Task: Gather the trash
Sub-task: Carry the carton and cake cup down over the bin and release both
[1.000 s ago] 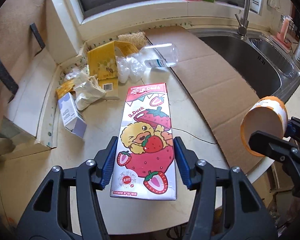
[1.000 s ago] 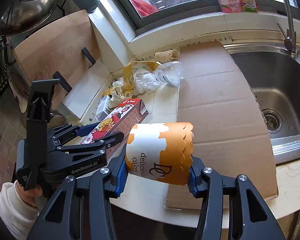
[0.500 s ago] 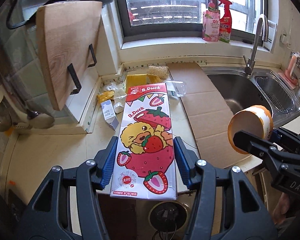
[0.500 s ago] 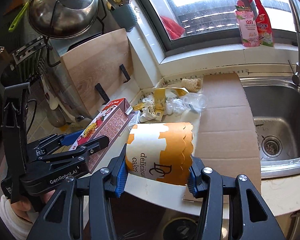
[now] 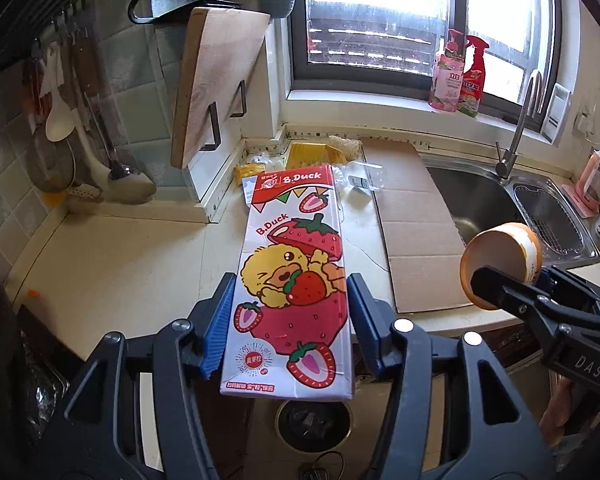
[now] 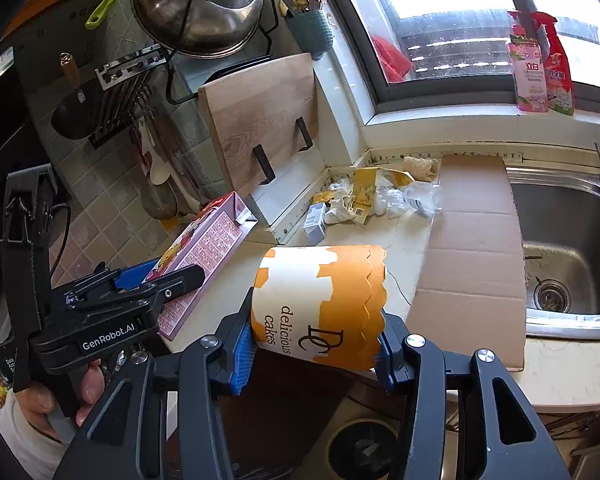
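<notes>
My left gripper (image 5: 290, 316) is shut on a strawberry B.Duck carton (image 5: 296, 280), held lengthwise above the counter's front edge; the same carton (image 6: 204, 256) shows from the side in the right wrist view. My right gripper (image 6: 314, 344) is shut on an orange and white cake cup (image 6: 324, 300) lying sideways between the pads. That cup (image 5: 500, 260) appears at the right of the left wrist view. More trash (image 6: 364, 200) lies in the far counter corner: a yellow box (image 5: 312, 154), crumpled wrappers, a small white box (image 6: 315, 220) and a clear plastic bottle (image 5: 364, 178).
Flat cardboard (image 5: 412, 220) covers the counter beside the steel sink (image 6: 568, 248). A wooden cutting board (image 5: 216, 80) leans on a rack at the back left. A round dark bin opening (image 5: 314, 420) sits on the floor below the grippers. Spray bottles (image 5: 460, 72) stand on the windowsill.
Both grippers have pulled back from the counter and risen with carton and cup still held; the counter and trash pile look smaller and farther, and the floor bin has come into view.
</notes>
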### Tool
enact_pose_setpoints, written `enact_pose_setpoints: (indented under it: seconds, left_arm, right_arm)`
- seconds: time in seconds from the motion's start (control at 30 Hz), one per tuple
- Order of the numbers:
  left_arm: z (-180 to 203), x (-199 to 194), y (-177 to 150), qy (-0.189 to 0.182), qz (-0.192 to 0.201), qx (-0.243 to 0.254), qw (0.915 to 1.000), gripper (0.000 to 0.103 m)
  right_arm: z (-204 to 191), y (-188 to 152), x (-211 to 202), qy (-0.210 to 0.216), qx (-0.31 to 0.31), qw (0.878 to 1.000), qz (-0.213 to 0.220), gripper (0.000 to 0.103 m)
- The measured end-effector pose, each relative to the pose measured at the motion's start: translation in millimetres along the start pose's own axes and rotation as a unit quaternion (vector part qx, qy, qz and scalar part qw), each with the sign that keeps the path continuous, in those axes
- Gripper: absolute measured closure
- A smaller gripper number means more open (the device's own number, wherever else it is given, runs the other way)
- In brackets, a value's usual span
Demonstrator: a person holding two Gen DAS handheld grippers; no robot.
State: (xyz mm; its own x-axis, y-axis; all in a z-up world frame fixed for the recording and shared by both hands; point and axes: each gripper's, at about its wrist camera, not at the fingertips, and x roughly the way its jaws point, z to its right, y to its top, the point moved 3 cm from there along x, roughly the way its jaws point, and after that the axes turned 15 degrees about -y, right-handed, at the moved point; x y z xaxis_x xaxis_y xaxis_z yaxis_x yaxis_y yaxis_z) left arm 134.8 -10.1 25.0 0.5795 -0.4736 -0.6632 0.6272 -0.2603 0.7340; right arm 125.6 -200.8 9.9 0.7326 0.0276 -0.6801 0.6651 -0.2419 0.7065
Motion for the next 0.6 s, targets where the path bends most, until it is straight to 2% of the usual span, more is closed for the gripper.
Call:
enact_pose_setpoints:
  seconds: [0.23,0.37,0.47,0.6]
  left_arm:
    - [8.6,-24.4,-48.5,0.004,0.018,-0.011,0.9998,0.051]
    - [11.1,-26.1,-79.8,0.024,0.030,0.001,0.9993,0.051]
    - [8.1,-17.3,-106.3,0.025,0.023,-0.004,0.9994,0.051]
    - [-1.8,3.6,-144.0,0.010,-0.004,-0.034,0.9994,0.051]
  right_arm:
    - [-3.6,-34.2,-16.4,0.013,-0.019,1.000,-0.019,0.054]
    - [-4.6,-61.5,-15.4,0.012,-0.035,0.999,-0.036,0.054]
    - [-7.3,-87.5,-10.3,0.013,-0.044,0.998,-0.053,0.054]
    - [-10.7,-126.4,4.7,0.013,-0.055,0.995,-0.077,0.054]
